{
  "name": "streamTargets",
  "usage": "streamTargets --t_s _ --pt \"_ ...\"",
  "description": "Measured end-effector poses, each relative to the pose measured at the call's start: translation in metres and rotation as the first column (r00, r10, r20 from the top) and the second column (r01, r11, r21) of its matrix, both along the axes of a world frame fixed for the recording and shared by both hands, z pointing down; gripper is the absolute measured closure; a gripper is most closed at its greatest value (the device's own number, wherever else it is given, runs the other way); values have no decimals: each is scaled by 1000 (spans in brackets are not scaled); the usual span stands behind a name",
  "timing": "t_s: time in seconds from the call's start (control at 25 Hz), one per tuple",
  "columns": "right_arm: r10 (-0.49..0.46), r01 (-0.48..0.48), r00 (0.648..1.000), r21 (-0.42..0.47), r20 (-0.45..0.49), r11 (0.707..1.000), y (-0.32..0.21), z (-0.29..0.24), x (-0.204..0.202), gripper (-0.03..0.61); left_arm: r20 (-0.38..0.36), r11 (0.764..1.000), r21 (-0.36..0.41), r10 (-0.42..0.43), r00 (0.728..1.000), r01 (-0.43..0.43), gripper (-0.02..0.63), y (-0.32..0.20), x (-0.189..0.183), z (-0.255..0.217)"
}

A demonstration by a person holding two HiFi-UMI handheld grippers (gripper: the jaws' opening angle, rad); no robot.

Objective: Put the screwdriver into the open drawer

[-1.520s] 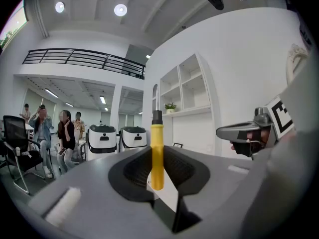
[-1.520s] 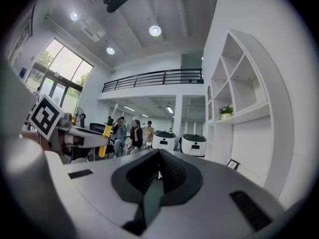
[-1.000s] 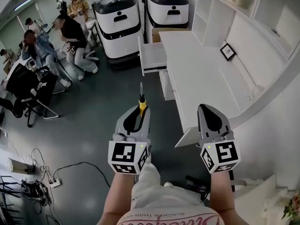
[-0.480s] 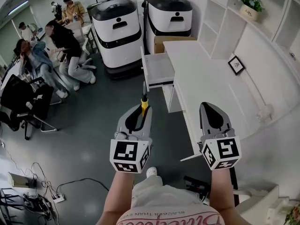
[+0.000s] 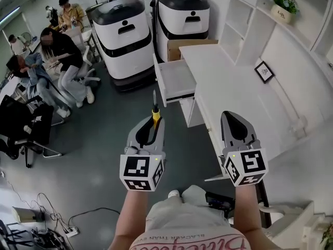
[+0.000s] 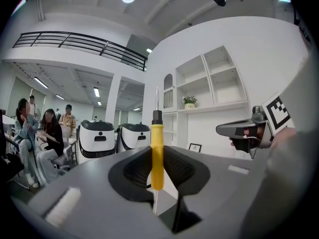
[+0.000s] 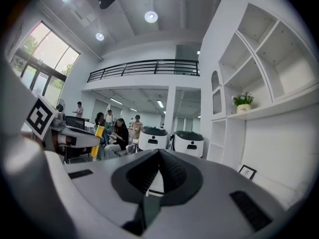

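A screwdriver (image 5: 155,114) with a yellow handle and a thin metal shaft stands upright between the jaws of my left gripper (image 5: 154,121), which is shut on the handle (image 6: 157,153). Its shaft points ahead over the grey floor. The open drawer (image 5: 177,81), white and shallow, juts out from the white desk (image 5: 229,87) a little ahead and to the right of the screwdriver tip. My right gripper (image 5: 232,116) is held level over the desk's near edge, jaws shut with nothing between them (image 7: 158,172). Both grippers point level, side by side.
Two white and black machines (image 5: 122,30) (image 5: 182,14) stand beyond the drawer, with a cardboard box (image 5: 179,48) beside the desk. Seated people and office chairs (image 5: 31,124) fill the left. A picture frame (image 5: 264,71) and a potted plant (image 5: 285,7) sit by the shelves.
Both grippers have been carried forward together; the open drawer and desk now lie closer to them. The screwdriver stays held in the left gripper.
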State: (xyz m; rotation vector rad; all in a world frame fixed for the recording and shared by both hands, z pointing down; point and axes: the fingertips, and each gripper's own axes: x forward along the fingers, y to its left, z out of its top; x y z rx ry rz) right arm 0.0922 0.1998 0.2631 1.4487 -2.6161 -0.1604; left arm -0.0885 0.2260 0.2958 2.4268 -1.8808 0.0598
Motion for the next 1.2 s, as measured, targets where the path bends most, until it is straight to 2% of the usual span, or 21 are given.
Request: streamTargets --t_s 0.52,0.92,1.2 --pt "9 -9 1000 2 -1 1000 -77 5 -14 571 -9 1000 -19 -21 1000 21 534 -70 -24 12" --pt "12 -12 1000 -20 10 1000 -179 13 -15 571 2 999 -42 -33 999 33 534 -170 -32 15" --pt "-18 19 1000 -28 10 999 -257 12 -19 571 4 997 -72 -41 999 41 534 -245 -30 17"
